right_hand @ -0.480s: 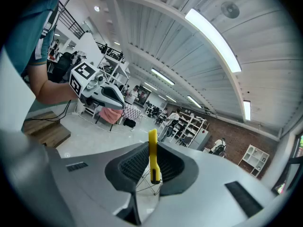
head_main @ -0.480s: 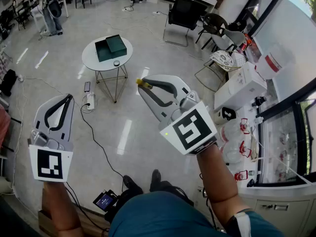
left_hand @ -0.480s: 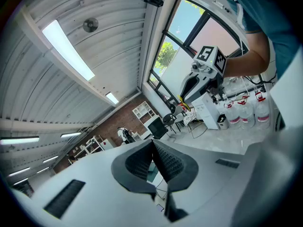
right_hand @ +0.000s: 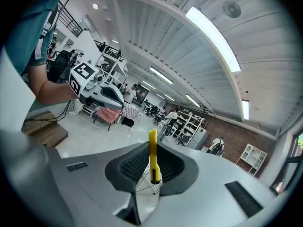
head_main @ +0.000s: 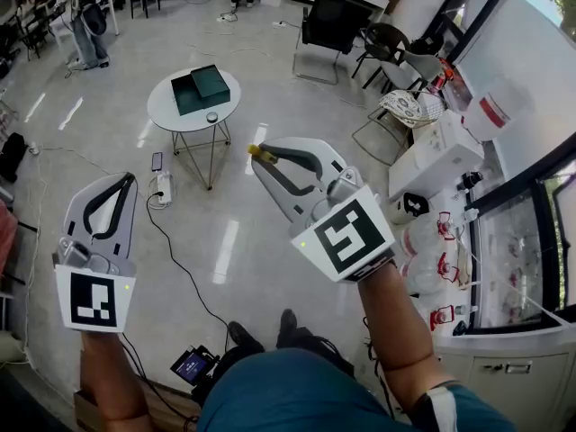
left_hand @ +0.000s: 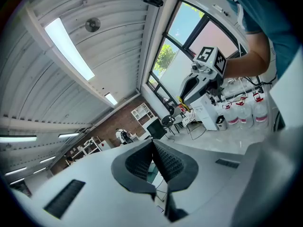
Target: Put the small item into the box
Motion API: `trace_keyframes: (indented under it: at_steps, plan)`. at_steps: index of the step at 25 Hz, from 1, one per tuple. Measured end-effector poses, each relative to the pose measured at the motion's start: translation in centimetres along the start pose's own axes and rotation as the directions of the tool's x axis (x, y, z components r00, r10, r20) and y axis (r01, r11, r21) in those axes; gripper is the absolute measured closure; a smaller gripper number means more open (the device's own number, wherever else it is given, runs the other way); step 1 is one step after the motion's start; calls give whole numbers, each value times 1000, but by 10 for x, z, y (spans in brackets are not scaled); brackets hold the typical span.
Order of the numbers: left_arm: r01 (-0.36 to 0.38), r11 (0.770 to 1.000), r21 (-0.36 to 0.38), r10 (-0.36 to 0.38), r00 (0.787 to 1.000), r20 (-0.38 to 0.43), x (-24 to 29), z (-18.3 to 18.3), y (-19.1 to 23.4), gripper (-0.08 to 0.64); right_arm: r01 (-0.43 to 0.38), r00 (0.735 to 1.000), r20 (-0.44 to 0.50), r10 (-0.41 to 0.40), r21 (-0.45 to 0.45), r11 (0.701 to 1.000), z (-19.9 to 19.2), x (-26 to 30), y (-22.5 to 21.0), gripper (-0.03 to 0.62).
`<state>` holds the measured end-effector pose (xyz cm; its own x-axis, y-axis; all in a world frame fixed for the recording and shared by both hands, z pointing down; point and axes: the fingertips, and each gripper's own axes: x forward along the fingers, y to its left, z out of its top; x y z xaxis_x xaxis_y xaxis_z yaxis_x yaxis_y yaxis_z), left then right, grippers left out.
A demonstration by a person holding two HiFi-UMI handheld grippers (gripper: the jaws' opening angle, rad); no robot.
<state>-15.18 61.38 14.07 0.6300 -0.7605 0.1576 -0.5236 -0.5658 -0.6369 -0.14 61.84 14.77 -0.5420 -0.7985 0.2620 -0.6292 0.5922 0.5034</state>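
Right tool (head_main: 258, 154) at frame center pinches yellow item (right_hand: 152, 151); left tool (head_main: 126, 180), lower left, pressed together, empty. Box (head_main: 200, 88) sits on tabletop (head_main: 169, 115), upper left, well apart.

Yellow item (right_hand: 152, 155) clamped betw. jaws

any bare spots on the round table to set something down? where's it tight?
Bare tabletop runs along the left rim beside the green box, and there is a front strip left of the small dark object. The centre and back are crowded: the box and its lid fill them almost to the right rim.
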Motion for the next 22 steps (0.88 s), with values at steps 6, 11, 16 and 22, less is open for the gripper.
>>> trace_keyframes:
  at_steps: [6, 11, 16, 22]
  plan:
    - [13, 1000, 12, -13, 1000, 9, 5, -7, 4, 541, -7, 1000, 12, 6, 22, 1000, 3, 12, 2, 522]
    - [5, 1000, 15, -5, 1000, 0, 23, -17, 3, 541, -35, 999, 35, 34, 29, 999, -9, 32, -6, 522]
    - [-26, 999, 21, 27, 999, -43, 58, -32, 27, 541, -88, 994, 70, 86, 13, 996, -15, 78, -36, 520]
    - [-80, 997, 14, 81, 992, -96, 116, -31, 43, 541, -157, 981, 116, 156, 3, 988, -35, 116, -91, 520]
